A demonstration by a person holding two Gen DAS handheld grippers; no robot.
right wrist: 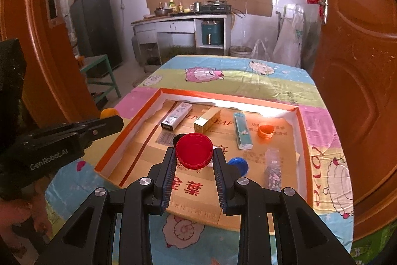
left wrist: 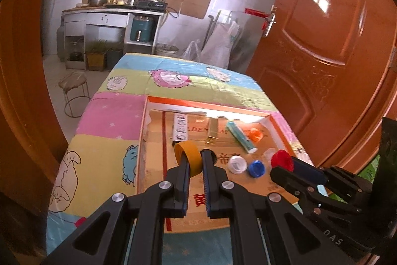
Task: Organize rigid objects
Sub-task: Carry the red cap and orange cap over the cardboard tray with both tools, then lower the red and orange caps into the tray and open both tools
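1. While both hands hover over it, the table (right wrist: pixel 248 83) with its cartoon-sheep cloth carries the shallow orange-rimmed tray (right wrist: pixel 223 97), lined with flattened cardboard.
2. Long items lie toward the tray's far side, apart from each other: white box (right wrist: pixel 176 115), gold box (right wrist: pixel 207 119), teal tube (right wrist: pixel 242 131). A clear patterned packet (right wrist: pixel 273 165) lies near the right wall.
3. Left gripper (left wrist: pixel 196 160): jaws drawn narrow, pinching the wall of a yellow cap (left wrist: pixel 189 157) edge-on, above the tray's near-left part.
4. Right gripper (right wrist: pixel 194 153): jaws partly closed on the rim of a red cap (right wrist: pixel 194 150), held face-up over the tray's near centre.
5. Loose caps on the tray floor: white cap (left wrist: pixel 237 165), blue cap (left wrist: pixel 256 168), orange cap (right wrist: pixel 265 131). The blue one sits just beside the right finger in the right wrist view.
6. Risk, judged: the yellow cap is gripped on a thin wall only, so any wrist roll could let it pivot and drop.
7. Risk, judged: the two grippers work near each other; a careless swing could knock them together and dislodge either cap.
8. Risk, judged: lowering the red cap here could nudge the blue or white cap, or let round caps roll.
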